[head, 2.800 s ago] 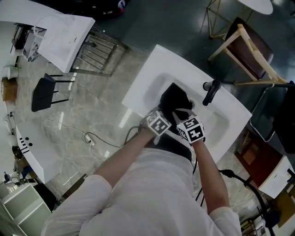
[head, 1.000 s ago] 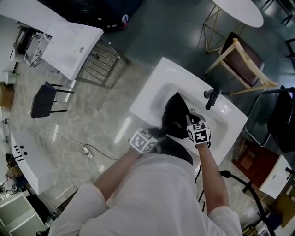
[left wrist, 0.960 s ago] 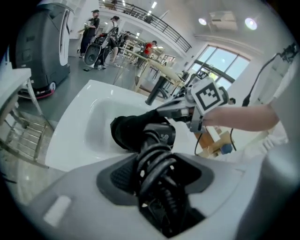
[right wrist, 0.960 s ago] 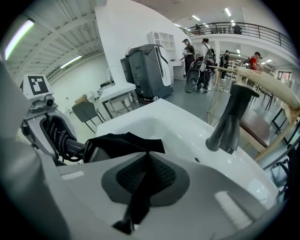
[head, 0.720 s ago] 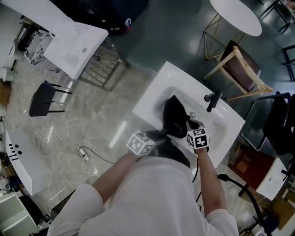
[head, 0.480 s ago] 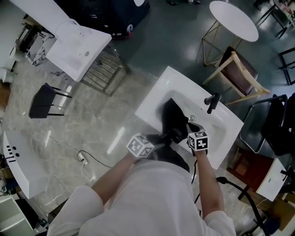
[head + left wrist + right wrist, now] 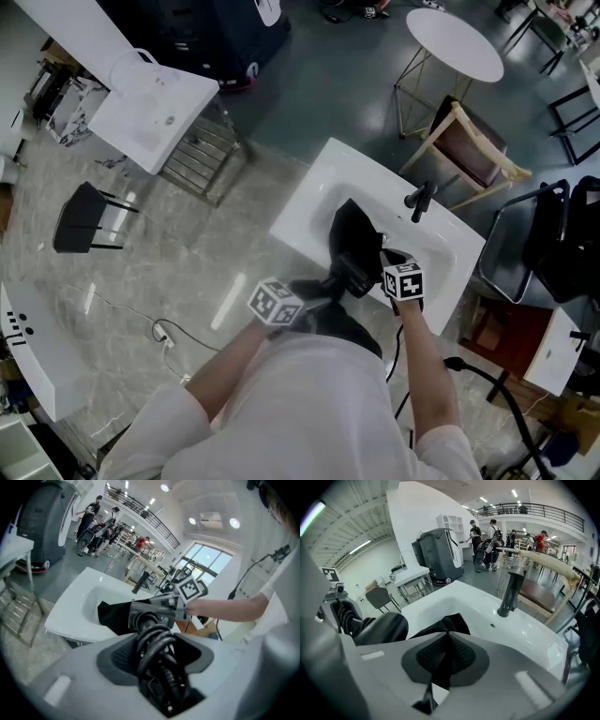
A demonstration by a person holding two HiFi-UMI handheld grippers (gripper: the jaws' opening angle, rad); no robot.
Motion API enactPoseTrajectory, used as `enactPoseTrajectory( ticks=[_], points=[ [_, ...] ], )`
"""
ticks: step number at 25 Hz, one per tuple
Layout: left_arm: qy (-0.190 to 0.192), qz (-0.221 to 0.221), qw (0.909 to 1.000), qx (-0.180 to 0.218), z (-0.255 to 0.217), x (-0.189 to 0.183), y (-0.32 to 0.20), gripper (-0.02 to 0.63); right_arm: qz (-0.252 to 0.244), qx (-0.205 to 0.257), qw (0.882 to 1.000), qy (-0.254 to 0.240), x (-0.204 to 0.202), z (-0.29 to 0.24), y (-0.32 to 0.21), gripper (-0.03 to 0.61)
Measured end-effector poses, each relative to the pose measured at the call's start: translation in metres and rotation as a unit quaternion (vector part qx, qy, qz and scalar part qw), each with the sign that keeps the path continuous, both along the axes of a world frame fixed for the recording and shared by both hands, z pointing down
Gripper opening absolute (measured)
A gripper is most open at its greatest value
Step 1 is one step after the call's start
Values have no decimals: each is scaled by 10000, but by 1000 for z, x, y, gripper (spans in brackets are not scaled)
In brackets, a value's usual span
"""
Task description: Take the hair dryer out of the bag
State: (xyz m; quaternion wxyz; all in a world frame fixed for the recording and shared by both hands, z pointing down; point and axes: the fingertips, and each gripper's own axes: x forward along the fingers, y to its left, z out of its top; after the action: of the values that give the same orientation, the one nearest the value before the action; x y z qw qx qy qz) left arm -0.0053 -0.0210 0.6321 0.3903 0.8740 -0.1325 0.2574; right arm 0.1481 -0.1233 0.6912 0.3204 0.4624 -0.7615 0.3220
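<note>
**Sink.** White rectangular ceramic sink [image 7: 311, 187] with an oval bowl, at the centre of the scene. A matte black tap [image 7: 419, 199] stands upright on its far right rim.

**Bag.** Black soft fabric bag [image 7: 352, 230], lying in the bowl with one end drawn up toward the near rim.

**Hair dryer.** Dark grey plastic hair dryer [image 7: 151, 614] with a black cord [image 7: 152, 641] coiled round its handle.
- It is held up over the near rim of the sink, at the near end of the bag.
- Its barrel lies roughly level.
- Whether the barrel's far end is still inside the bag's mouth cannot be told.

**Left gripper.** Left gripper [image 7: 157, 660], on the near left of the sink. Its jaws stand wide apart and are clamped on the cord-wrapped handle of the hair dryer.

**Right gripper.** Right gripper [image 7: 445, 654], on the near right, just beside the dryer's barrel. Its jaws are together and pinch a fold of the bag's black fabric.

**Surroundings.**
- Far right: a round white table [image 7: 455, 42] on thin metal legs.
- Between the table and the sink: a pale wooden chair [image 7: 473, 150] with a dark seat.
- Far left: a second white basin [image 7: 155, 108] on a metal frame.
- Left: a black stool [image 7: 80, 217] on the marbled floor.
- Near left: a thin cable [image 7: 159, 328] trailing over the floor.
</note>
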Motion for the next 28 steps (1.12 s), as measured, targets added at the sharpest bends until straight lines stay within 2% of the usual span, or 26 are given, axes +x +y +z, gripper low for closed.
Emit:
enactPoseTrajectory(
  ticks=[5,7,13,18,24,28],
  points=[
    [144,-573,9981,152,-17,-28,-6,235,-80,-42,9999,-64,-2,-4,28,15],
    [184,-753,9967,224,-24,-39,-7,235,-26,-50,9998,-190,-6,-7,39,49],
    [420,-1120,9923,328,-45,-61,-7,235,458,284,9971,-539,-9,-41,66,60],
    [610,-1218,9901,338,-53,-68,-11,235,943,532,9920,-643,-3,-72,104,56],
    [921,-1234,9876,315,-66,-61,-21,233,1753,908,9756,-959,9,-108,157,40],
    [982,-1210,9873,295,-71,-53,-19,233,2181,1050,9634,-1150,16,-117,184,37]
  ],
)
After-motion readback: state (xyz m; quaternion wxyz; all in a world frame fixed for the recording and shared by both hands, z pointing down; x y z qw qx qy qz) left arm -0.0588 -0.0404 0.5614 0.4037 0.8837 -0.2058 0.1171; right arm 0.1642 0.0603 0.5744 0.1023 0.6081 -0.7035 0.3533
